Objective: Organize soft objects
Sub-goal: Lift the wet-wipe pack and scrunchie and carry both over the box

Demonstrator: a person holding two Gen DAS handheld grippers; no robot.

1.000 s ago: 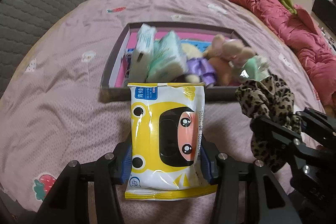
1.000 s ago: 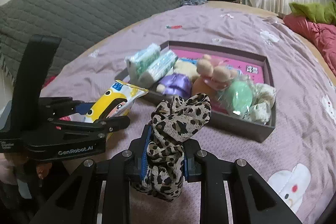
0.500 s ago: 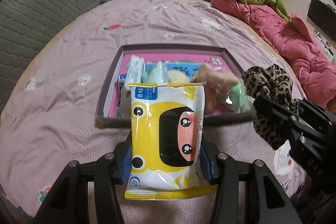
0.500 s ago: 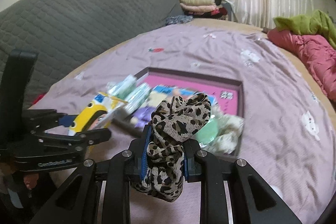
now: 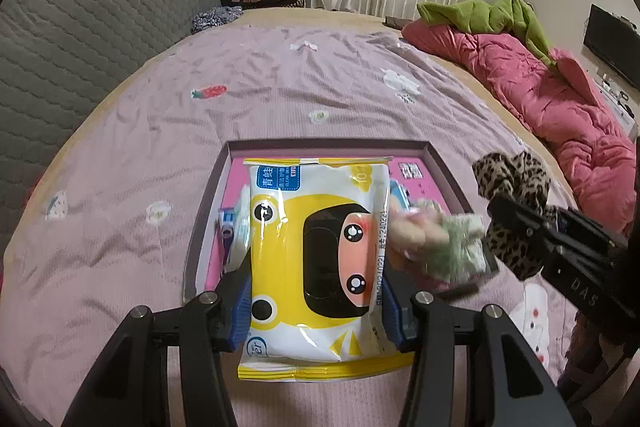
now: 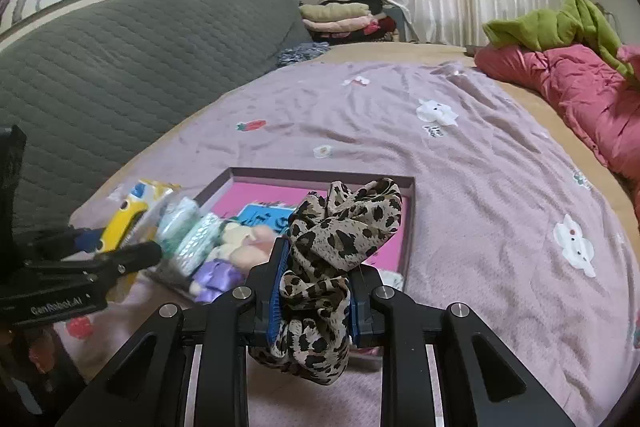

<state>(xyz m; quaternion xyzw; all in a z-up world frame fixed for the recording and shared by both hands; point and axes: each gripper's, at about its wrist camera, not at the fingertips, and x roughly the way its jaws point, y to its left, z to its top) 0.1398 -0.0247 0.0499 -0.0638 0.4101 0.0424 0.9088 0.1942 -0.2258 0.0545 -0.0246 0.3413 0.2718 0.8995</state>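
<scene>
The left hand-held gripper is closed on a yellow wet-wipe pack and holds it above the near part of a shallow tray on the bed. The right hand-held gripper is closed on a leopard scrunchie, also over the tray's near side. In the tray lie tissue packs and a soft doll.

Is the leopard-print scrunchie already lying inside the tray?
No, the leopard-print scrunchie is clamped between the blue pads of the right gripper, held above the near side of the tray.
</scene>
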